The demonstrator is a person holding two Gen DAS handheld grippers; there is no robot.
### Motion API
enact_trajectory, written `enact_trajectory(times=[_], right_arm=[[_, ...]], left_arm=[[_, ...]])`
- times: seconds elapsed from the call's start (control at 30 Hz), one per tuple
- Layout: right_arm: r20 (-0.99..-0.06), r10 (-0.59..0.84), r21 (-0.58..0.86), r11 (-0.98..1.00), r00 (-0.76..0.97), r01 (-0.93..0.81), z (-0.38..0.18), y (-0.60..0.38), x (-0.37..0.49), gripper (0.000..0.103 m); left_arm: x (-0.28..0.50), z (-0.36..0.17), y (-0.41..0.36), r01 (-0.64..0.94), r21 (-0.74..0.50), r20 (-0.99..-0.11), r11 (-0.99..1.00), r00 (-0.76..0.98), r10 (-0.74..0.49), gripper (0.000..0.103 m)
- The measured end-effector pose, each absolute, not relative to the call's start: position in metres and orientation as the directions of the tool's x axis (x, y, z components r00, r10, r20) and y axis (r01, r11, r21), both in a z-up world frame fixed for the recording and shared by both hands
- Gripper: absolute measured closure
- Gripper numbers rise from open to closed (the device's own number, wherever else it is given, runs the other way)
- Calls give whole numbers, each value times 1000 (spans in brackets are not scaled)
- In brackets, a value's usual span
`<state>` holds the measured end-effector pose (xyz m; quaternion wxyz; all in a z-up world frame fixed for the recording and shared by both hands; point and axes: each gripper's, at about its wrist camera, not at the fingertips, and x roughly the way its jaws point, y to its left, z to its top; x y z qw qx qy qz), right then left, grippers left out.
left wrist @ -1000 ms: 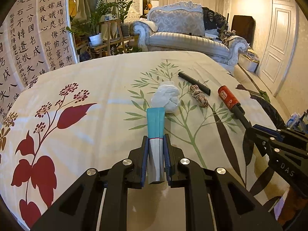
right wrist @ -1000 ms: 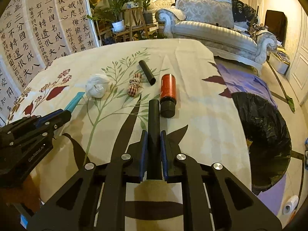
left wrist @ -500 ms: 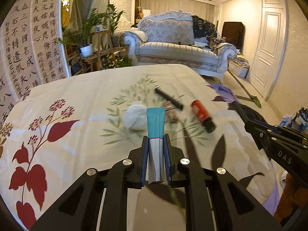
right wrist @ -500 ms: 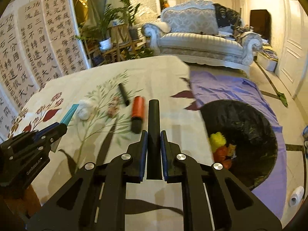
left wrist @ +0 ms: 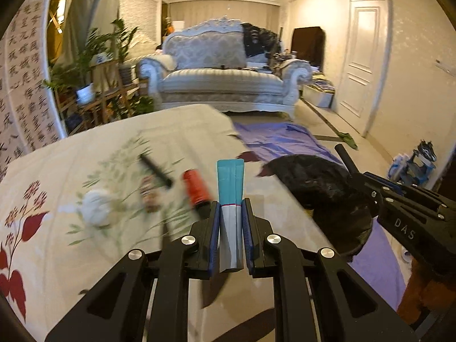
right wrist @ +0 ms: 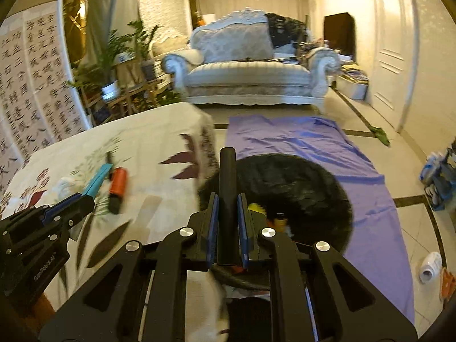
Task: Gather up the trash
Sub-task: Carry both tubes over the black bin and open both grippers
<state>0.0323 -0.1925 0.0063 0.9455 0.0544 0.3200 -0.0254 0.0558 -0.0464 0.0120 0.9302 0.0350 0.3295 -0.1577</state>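
So you've swung both hands off the table and over toward the bin. A second ago both cameras were looking straight down the floral cloth-covered table; now the black-bag-lined trash bin on the purple floor sheet fills the middle of your right wrist view.

Your left gripper is clenched on the flat teal-and-white folded paper packet, which sticks straight out toward 12 o'clock. In that view the bin sits at about 2 o'clock from the packet tip, so you're not over it yet on that side. Your right gripper is clamped tight on the matte black cylindrical tube, and its tip is at the near rim of the bin. Some yellow and orange stuff is already in the bag, just to the right of the tube.

What that means: both pieces are lifted and in transit, neither dropped yet. I'd say the right one is closest to a clean release; the left needs to travel further toward 2 o'clock first.

Still on the table in the left view, from 9 o'clock in toward the gripper:
- crumpled white tissue wad
- small brown-and-white patterned bundle
- thin black stick
- orange cylinder with a black cap

So another trip or two looks likely. The picture's pretty motion-blurred, so I can't tell what the bundle really is.
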Motion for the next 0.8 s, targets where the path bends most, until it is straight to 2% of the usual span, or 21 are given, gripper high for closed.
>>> enact_trajectory(times=[0.27,0.8], right_arm=[[-606,-62,106,982,793,157,-2,-233,39,89],[-626,-77,137,969,776,207,-26,-277,62,89]], left_arm=[[66,10,-96,386,-11,-617,922,723,-311,87],[97,-11,-156,430,39,-660,902,689,-300,87]])
